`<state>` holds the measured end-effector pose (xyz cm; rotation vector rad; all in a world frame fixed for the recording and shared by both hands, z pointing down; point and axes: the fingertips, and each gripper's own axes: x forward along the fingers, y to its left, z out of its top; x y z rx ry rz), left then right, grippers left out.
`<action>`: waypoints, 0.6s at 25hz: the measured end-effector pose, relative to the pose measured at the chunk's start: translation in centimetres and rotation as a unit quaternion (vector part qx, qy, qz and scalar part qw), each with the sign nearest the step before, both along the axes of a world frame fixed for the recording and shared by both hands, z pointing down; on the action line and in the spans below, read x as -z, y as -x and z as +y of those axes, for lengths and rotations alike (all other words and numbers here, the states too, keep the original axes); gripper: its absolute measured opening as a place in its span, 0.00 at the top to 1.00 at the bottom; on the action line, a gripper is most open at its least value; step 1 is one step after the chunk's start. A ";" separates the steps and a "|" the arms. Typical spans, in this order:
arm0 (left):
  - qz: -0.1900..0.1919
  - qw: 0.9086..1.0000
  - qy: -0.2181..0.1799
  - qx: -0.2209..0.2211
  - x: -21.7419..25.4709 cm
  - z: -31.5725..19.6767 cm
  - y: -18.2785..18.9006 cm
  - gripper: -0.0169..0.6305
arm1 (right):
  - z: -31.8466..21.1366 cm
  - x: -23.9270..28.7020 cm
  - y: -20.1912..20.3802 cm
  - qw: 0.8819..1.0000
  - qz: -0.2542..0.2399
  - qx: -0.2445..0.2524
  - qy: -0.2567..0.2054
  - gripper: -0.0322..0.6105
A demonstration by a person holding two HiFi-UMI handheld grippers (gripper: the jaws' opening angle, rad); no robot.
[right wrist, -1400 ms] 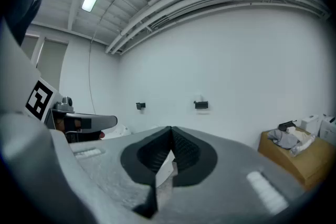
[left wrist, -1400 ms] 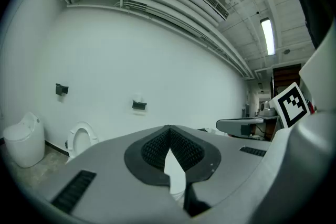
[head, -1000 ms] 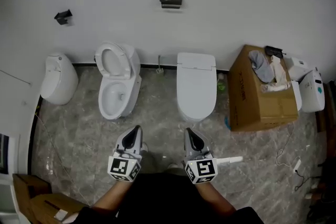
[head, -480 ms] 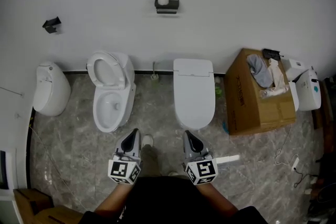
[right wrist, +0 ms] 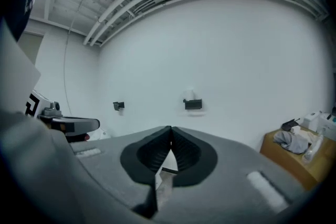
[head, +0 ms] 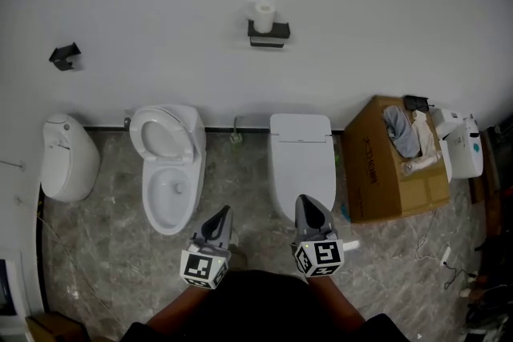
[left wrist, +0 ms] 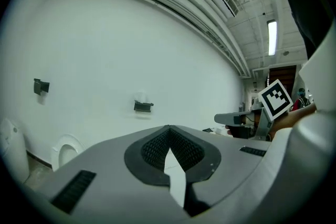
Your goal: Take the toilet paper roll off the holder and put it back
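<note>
A white toilet paper roll (head: pixel 264 14) stands upright on a black wall holder (head: pixel 268 34), high on the white wall in the head view. Both grippers are far below it, held side by side over the floor. My left gripper (head: pixel 224 212) is shut and empty, its tip near the open toilet. My right gripper (head: pixel 305 201) is shut and empty, its tip over the front of the closed toilet. In the left gripper view the holder (left wrist: pixel 143 106) is small and distant beyond the shut tips (left wrist: pixel 169 127). The right gripper view shows the holder (right wrist: pixel 193 104) above its shut tips (right wrist: pixel 170 128).
An open-lidded toilet (head: pixel 168 164) and a closed toilet (head: pixel 301 160) stand against the wall, with a white urinal-like fixture (head: pixel 68 158) at the left. A cardboard box (head: pixel 393 164) with cloths is at the right. A second black bracket (head: pixel 64 56) hangs at the left.
Both grippers, still shut, have moved forward together towards the toilets and the wall. The right tip now overlaps the closed toilet's front.
</note>
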<state>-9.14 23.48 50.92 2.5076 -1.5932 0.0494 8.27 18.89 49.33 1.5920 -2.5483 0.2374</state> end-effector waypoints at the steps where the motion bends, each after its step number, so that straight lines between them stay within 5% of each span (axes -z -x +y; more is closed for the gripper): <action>1: 0.004 1.000 -0.001 -0.004 0.2 -1.2 0.7 0.95 | -1.3 0.1 0.6 1.000 0.005 -0.006 -0.001 0.95; 15: 0.016 0.999 -0.021 -0.023 1.1 -13.4 8.3 0.95 | -10.6 0.0 9.5 1.000 0.016 -0.012 0.001 0.95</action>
